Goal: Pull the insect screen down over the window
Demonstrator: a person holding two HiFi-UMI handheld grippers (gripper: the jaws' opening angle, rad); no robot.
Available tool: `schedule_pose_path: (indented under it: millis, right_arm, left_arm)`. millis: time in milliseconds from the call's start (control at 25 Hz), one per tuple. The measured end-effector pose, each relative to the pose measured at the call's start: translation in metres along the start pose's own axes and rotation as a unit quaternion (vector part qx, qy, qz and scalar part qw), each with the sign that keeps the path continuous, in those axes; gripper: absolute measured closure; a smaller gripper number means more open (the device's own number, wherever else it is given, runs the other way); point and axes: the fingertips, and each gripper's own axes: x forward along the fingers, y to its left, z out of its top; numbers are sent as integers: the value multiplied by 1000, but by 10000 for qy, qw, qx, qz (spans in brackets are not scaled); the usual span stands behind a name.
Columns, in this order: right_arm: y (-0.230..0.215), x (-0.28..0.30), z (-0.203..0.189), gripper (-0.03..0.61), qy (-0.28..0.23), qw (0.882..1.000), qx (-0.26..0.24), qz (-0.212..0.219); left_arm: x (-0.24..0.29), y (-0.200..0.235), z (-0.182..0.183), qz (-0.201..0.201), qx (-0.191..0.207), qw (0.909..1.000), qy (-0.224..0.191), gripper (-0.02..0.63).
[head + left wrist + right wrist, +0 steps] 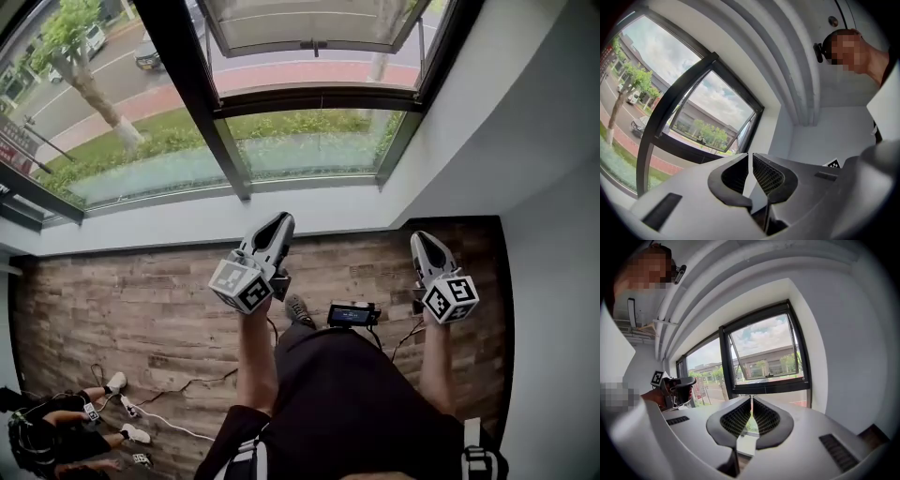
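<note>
Wood-plank floor point(141, 309) meets the dark-framed window point(319, 99), upper sash tilted outward, insect screen not discernible, while the left gripper point(278, 223) and right gripper point(424, 238) point toward it, jaws closed on nothing, marker cubes point(246, 284) showing black-and-white squares.

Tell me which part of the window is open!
Look at the big dark-framed window above the wooden floor. The open sash is the upper pane right of the thick post, tilted outward, while the pane below sits flat.
</note>
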Motion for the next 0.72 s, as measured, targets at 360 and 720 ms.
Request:
schedule_pose_path:
  millis: [360,720]
  right_arm:
    - [3,-95,-46,558,-56,9969,759,205]
    - [24,-131,-47,558,-543,9904,1181,480]
  left_arm:
    - [-56,-102,-49,28,158,9989,435,580]
    - [-90,-138,-36,38,478,9980,420,581]
